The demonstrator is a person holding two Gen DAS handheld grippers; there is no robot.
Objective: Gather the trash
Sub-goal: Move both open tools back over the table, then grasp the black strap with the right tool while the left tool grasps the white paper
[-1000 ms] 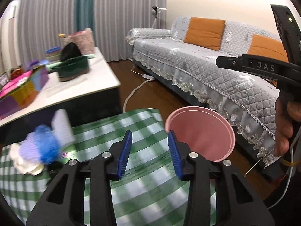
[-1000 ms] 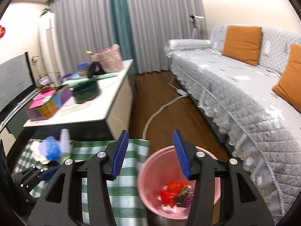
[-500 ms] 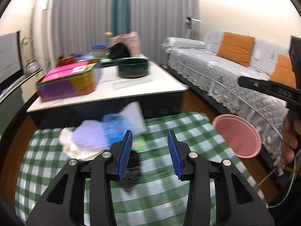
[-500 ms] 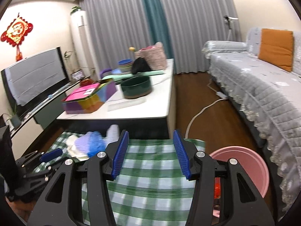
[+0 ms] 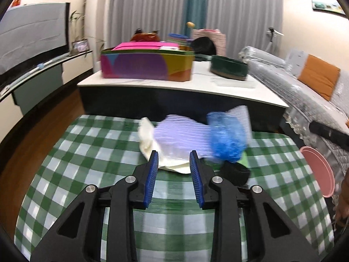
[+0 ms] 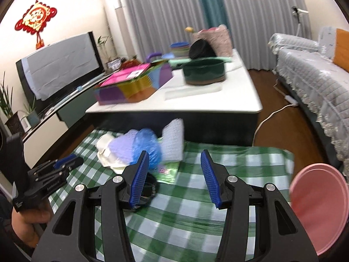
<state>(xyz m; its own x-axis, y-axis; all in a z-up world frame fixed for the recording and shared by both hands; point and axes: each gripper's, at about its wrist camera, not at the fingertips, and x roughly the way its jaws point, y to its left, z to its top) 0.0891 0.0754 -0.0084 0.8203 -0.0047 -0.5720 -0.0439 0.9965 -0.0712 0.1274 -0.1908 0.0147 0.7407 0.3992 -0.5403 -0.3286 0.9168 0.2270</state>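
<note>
A pile of trash lies at the far side of the green checked tablecloth (image 5: 87, 152): white crumpled paper (image 5: 148, 135), a lilac ribbed piece (image 5: 181, 135), a blue plastic wad (image 5: 226, 137), a green wrapper (image 6: 168, 172) and a black ring (image 5: 235, 172). My left gripper (image 5: 174, 155) points at the white paper; its jaws are closing, with the paper's near edge lying below the tips and nothing pressed. My right gripper (image 6: 174, 152) stands open just short of the blue wad (image 6: 148, 142), holding nothing. The pink bin (image 6: 320, 209) stands off the table's right edge.
Behind the cloth-covered table is a white coffee table (image 5: 196, 83) carrying a colourful box (image 5: 146, 65) and a dark green bowl (image 5: 229, 67). A grey sofa (image 6: 316, 76) runs along the right. A covered TV (image 6: 59, 65) is at left, and a white cable (image 6: 270, 118) lies on the floor.
Both grippers swung left, away from the pink bin and toward the trash pile, which is now close in front. The left jaws have narrowed; the right jaws kept their width.
</note>
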